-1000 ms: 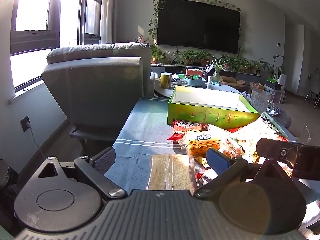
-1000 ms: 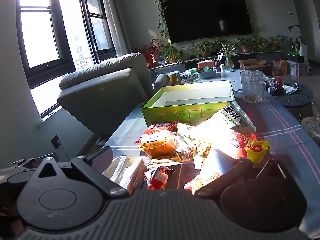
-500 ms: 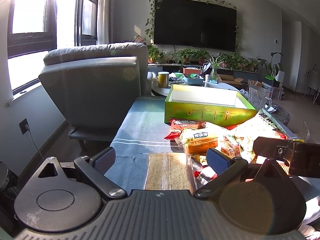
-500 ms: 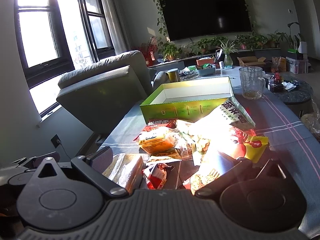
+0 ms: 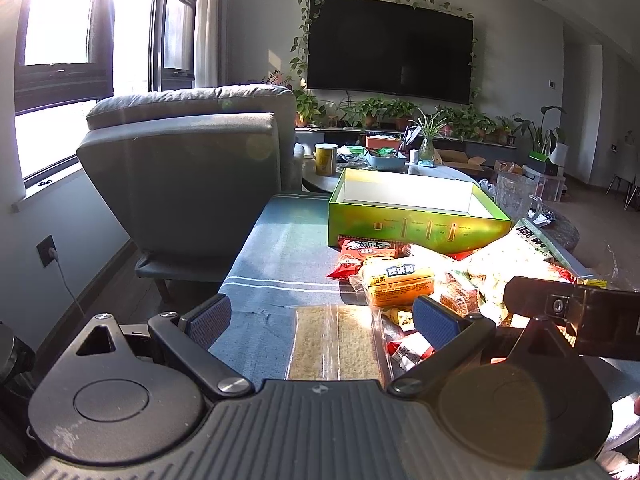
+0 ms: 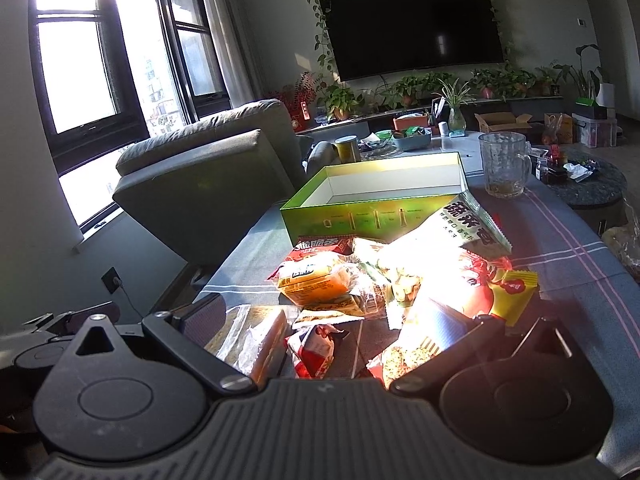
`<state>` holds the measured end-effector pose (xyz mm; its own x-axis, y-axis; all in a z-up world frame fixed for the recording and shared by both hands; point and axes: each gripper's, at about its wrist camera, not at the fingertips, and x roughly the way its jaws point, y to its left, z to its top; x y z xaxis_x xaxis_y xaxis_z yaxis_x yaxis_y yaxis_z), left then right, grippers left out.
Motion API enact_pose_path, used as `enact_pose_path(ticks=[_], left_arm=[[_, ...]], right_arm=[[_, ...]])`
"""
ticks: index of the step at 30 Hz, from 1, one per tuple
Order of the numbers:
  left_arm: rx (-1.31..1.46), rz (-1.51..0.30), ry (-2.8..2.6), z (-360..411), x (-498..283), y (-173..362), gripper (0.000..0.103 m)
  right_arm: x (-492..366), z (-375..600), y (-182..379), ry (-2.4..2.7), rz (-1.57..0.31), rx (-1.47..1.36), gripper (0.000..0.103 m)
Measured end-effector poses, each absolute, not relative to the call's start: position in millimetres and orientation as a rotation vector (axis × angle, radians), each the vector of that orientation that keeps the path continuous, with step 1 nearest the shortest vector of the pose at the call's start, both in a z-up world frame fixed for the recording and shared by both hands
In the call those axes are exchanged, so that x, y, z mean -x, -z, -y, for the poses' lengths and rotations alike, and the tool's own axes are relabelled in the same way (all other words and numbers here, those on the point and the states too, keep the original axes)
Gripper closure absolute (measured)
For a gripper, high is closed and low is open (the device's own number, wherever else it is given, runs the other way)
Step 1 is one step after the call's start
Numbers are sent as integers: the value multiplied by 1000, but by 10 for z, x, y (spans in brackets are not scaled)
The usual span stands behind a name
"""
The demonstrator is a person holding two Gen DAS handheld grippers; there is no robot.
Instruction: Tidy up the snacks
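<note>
You are at the start of the sorting: the snacks lie in a loose heap on the table, none yet in the green box, which stands open and empty just behind the heap at 12 o'clock. Your left claw hangs wide and holds nothing, with the clear cracker pack lying flat right between its fingers. Your right claw is also spread wide and empty, low over the near edge of the heap, a crumpled red wrapper at its middle. The likely next move is a first pick: lower the left claw around the cracker pack, pinch its long sides gently since the film looks slippery, then carry it toward 12 o'clock over the box wall.
</note>
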<state>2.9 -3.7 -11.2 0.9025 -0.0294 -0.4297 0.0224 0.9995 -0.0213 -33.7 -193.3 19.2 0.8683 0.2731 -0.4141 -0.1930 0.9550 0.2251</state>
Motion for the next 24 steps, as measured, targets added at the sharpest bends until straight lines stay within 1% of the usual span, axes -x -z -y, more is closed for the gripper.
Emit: enact_pose_path(ticks=[24], left_arm=[[4,-447,33,38,-34,129,6]], right_arm=[[338,1933,-192,-244,-460,-180,24]])
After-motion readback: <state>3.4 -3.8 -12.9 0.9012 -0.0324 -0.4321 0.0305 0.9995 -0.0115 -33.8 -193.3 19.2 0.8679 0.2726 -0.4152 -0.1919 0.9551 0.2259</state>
